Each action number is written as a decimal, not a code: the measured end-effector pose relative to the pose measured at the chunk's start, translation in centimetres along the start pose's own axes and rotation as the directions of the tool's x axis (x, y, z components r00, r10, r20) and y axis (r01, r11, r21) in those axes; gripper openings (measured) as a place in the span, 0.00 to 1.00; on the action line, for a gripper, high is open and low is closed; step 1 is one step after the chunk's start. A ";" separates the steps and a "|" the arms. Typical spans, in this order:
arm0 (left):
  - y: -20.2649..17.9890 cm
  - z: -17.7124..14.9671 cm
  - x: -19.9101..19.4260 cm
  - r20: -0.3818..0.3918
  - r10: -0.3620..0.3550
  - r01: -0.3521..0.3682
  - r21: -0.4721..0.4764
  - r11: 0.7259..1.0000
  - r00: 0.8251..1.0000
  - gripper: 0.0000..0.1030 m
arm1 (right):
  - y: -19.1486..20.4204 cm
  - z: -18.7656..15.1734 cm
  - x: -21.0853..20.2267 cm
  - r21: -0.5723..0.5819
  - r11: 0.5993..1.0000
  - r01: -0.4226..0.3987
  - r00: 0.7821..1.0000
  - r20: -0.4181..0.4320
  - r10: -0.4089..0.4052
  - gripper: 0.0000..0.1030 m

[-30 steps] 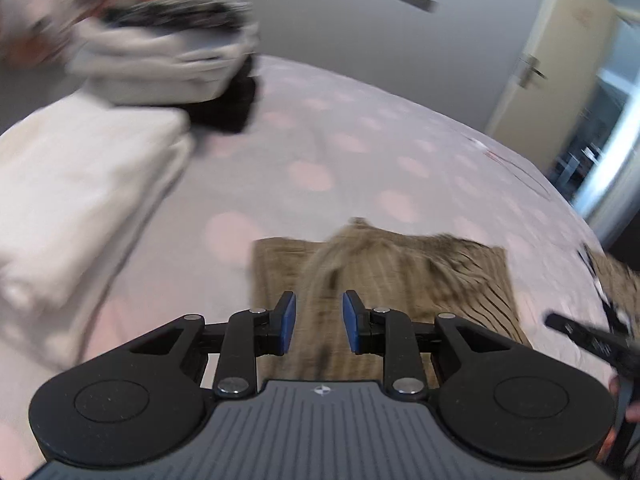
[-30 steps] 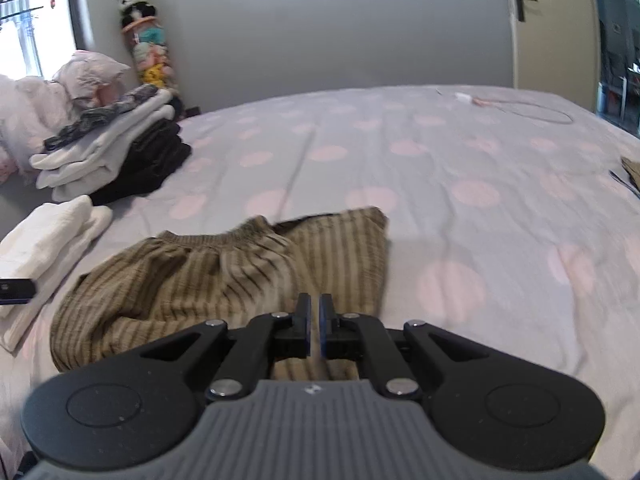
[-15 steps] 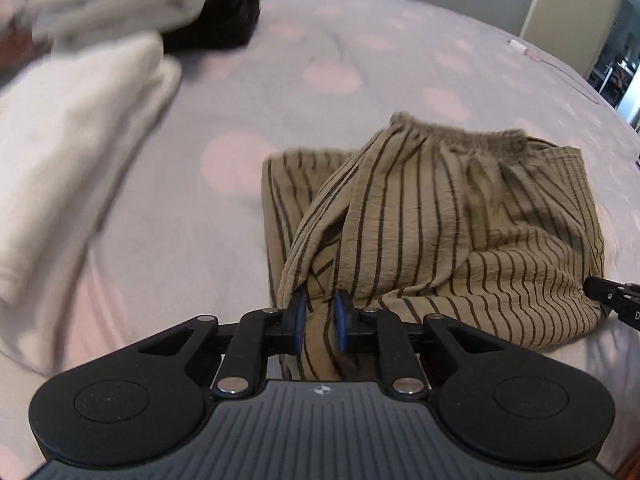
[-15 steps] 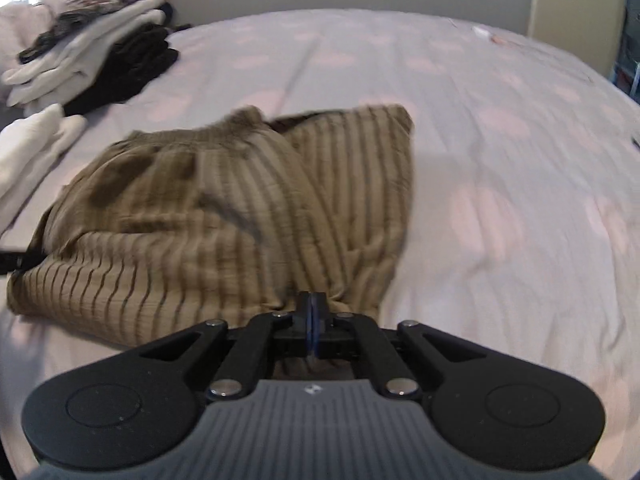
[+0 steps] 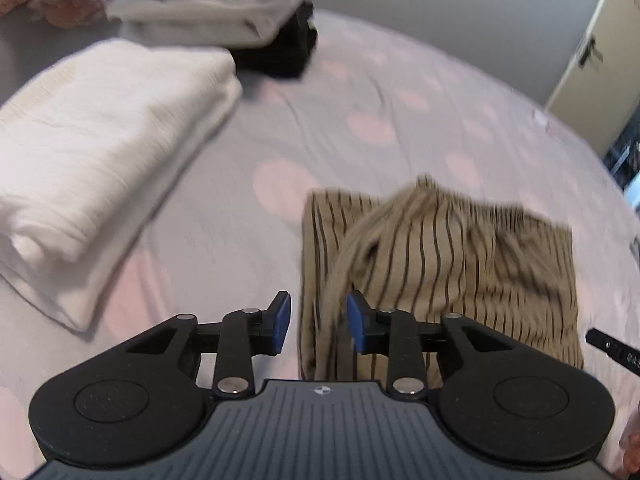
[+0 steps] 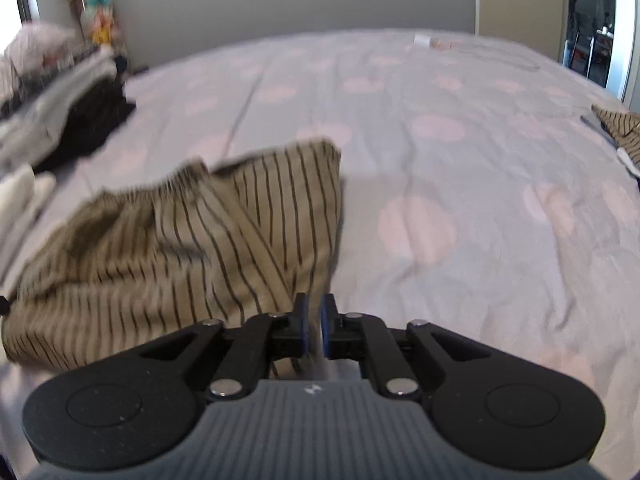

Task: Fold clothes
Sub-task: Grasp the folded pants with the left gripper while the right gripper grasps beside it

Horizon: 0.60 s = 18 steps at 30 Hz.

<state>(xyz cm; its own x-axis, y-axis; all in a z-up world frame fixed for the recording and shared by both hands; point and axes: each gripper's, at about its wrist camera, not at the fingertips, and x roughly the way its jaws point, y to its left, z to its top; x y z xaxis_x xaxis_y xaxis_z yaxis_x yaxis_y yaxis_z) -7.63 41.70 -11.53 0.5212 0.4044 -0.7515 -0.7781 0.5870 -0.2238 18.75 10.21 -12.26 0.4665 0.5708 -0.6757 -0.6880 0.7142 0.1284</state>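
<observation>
Striped tan shorts (image 5: 460,264) lie folded over on a lilac bedsheet (image 5: 360,92) with pale pink dots, seen in the left wrist view just ahead of and to the right of the left gripper (image 5: 319,320). Its blue-padded jaws are opening and stand moderately apart; the near left edge of the shorts lies between them, and the pads do not press on the cloth. To the left a folded white towel (image 5: 104,152) rests on the sheet, and behind it sits a stack of folded clothes (image 5: 212,20), pale on top and black beneath, blurred. A cream door (image 5: 592,52) stands at the far right, and the tip of the other tool pokes in at the right edge. In the right wrist view the same shorts (image 6: 168,240) spread to the left of the right gripper (image 6: 313,322), their elastic waistband bunched at the far side. The jaws here are opening but only a narrow slit apart; the near right corner of the shorts runs down to them, and I cannot tell whether cloth is still between the pads. Another striped tan garment (image 6: 620,128) lies at the far right edge of the bed.
</observation>
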 end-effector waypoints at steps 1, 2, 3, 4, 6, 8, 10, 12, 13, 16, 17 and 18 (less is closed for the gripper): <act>0.1 0.2 -0.1 0.027 -0.001 0.001 -0.007 1.000 1.000 0.45 | 0.2 0.1 -0.3 -0.002 1.000 -0.012 0.999 0.037 0.012 0.23; 0.0 0.4 0.0 0.046 -0.005 0.005 -0.010 1.000 0.999 0.56 | 0.4 0.2 -0.7 -0.004 1.000 -0.024 0.997 0.074 0.025 0.30; -0.2 0.6 0.2 0.058 -0.012 0.012 -0.006 1.000 0.998 0.59 | 0.6 0.2 -1.0 -0.007 0.999 -0.036 0.993 0.110 0.036 0.41; -0.6 0.7 0.5 0.064 -0.022 0.022 0.005 1.000 0.998 0.59 | 0.8 0.3 -1.1 -0.013 0.999 -0.046 0.989 0.141 0.047 0.50; -1.4 0.9 1.1 0.070 -0.038 0.035 0.043 0.998 0.997 0.62 | 1.1 0.4 -1.0 -0.014 0.997 -0.074 0.982 0.173 0.075 0.68; -2.3 0.9 2.0 0.066 -0.043 0.038 0.071 0.997 0.997 0.70 | 1.2 0.7 -0.5 0.010 0.996 -0.092 0.977 0.194 0.088 0.81; -2.3 1.0 3.1 0.045 -0.040 0.038 0.052 0.998 0.998 0.71 | 1.3 1.2 0.4 0.012 0.995 -0.099 0.979 0.183 0.095 0.83; -1.9 1.1 4.2 0.025 -0.020 0.019 0.021 1.000 0.999 0.71 | 1.3 1.7 1.7 0.004 0.996 -0.089 0.983 0.163 0.087 0.83; -1.6 1.1 4.8 0.021 -0.004 0.004 0.002 1.000 1.000 0.71 | 1.3 1.9 2.3 0.005 0.997 -0.071 0.985 0.156 0.069 0.83; -0.7 1.3 6.3 -0.005 -0.013 0.013 -0.059 0.998 1.000 0.71 | 0.9 2.4 4.3 0.027 0.999 -0.043 0.991 0.129 0.039 0.83; -0.6 1.4 6.7 -0.014 -0.021 0.020 -0.069 0.997 1.000 0.71 | 0.7 2.5 5.0 0.042 0.998 -0.050 0.992 0.118 0.045 0.83; -0.7 1.4 7.0 -0.015 -0.021 0.020 -0.065 0.998 1.000 0.71 | 0.6 2.6 5.4 0.058 0.996 -0.072 0.992 0.107 0.066 0.83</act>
<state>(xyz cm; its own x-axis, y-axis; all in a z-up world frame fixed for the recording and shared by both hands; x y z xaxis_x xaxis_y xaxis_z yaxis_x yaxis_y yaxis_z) -2.95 45.11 -15.80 0.5321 0.3810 -0.7561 -0.7885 0.5483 -0.2787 22.32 14.78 -13.98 0.4767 0.6566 -0.5845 -0.6866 0.6933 0.2189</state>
